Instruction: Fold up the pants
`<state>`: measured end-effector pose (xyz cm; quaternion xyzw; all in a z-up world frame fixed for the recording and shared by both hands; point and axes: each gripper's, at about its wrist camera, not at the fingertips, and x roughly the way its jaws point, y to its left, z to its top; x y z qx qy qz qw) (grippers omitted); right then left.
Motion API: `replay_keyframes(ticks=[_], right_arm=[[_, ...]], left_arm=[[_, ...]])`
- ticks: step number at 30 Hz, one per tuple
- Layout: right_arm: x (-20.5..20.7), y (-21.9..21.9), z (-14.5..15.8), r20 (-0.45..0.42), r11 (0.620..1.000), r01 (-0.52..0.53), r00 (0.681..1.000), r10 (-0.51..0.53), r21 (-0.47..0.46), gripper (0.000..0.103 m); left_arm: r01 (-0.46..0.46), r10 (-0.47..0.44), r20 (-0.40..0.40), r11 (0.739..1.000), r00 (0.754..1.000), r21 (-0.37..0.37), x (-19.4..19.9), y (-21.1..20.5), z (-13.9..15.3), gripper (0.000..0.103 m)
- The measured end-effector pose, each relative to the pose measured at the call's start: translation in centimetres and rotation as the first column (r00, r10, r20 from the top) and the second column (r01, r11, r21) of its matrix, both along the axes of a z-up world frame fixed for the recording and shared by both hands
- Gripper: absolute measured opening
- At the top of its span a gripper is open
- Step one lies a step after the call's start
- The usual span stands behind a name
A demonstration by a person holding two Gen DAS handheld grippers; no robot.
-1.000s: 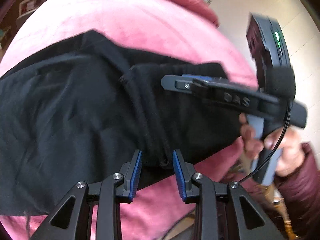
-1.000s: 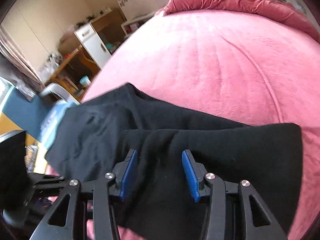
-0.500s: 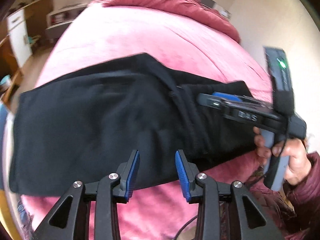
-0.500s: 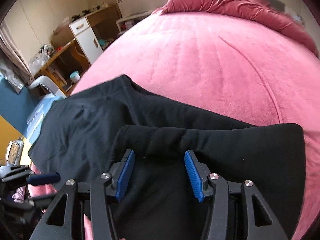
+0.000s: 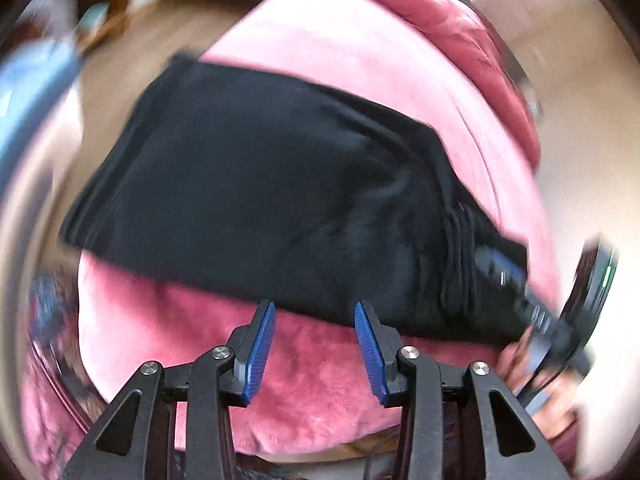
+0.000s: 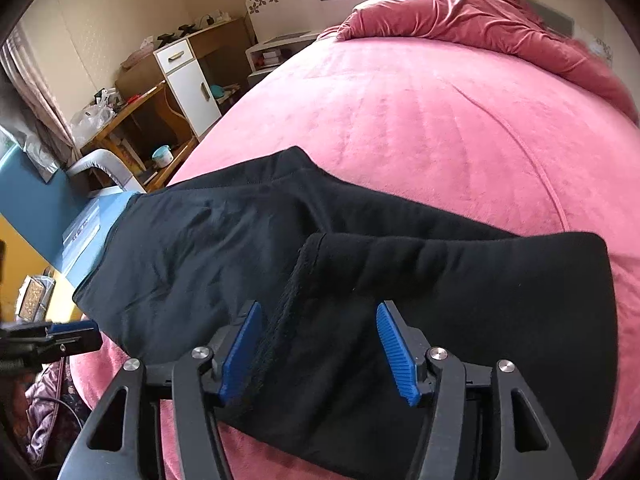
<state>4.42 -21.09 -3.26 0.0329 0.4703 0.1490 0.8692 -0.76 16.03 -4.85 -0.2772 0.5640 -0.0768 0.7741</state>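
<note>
Blue-padded left gripper (image 5: 315, 342) has just been widening, empty, over pink bedspread (image 5: 328, 384) (blurred view); right gripper (image 6: 318, 350) likewise, straddling untouched black pants (image 6: 400, 280) folded across frame centre.

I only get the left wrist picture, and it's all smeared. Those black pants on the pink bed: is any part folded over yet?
Observer: Yes. The right wrist view shows one end of the pants doubled back over the rest, its rough inner edge showing.
Visitor: And the other gripper, at my picture's edge?
Observer: The right gripper is open. Its jaws have just been opening, and the folded layer lies between the pads unpinched.
Visitor: What's beyond the bed?
Observer: A white cabinet beside a wooden desk, left of the bed.
</note>
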Motion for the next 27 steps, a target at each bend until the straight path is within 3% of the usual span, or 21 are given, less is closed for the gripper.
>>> replay_keyframes(ticks=[3,6,13,20,23,27], right_arm=[[-0.2,0.1,-0.2,-0.002,1.0,0.004,1.0,-0.004,0.002,0.063],[-0.2,-0.1,-0.3,-0.008,1.0,0.012,1.0,-0.012,0.007,0.064],[-0.1,-0.3,-0.6,-0.019,0.999,0.026,0.999,-0.026,0.021,0.064],[-0.1,-0.5,-0.4,-0.017,0.999,0.038,0.999,-0.037,0.025,0.064],[-0.2,-0.6,-0.3,-0.017,0.999,0.039,0.999,-0.038,0.024,0.064],[-0.2,-0.8,-0.4,-0.018,0.999,0.046,0.999,-0.045,0.019,0.064]], left_arm=[[-0.18,0.168,-0.087,0.971,0.982,-0.155,-1.0,4.2,-1.8,0.041],[-0.283,0.262,-0.121,0.934,0.957,-0.217,-1.6,6.5,-2.9,0.04],[-0.459,0.426,-0.173,0.844,0.888,-0.277,-1.4,9.6,-5.2,0.04],[-0.525,0.488,-0.195,0.806,0.851,-0.272,-0.6,10.7,-6.3,0.038],[-0.508,0.486,-0.149,0.826,0.861,-0.243,0.2,10.7,-5.5,0.017],[-0.422,0.424,-0.021,0.893,0.905,-0.155,1.1,9.2,-3.3,0.015]])
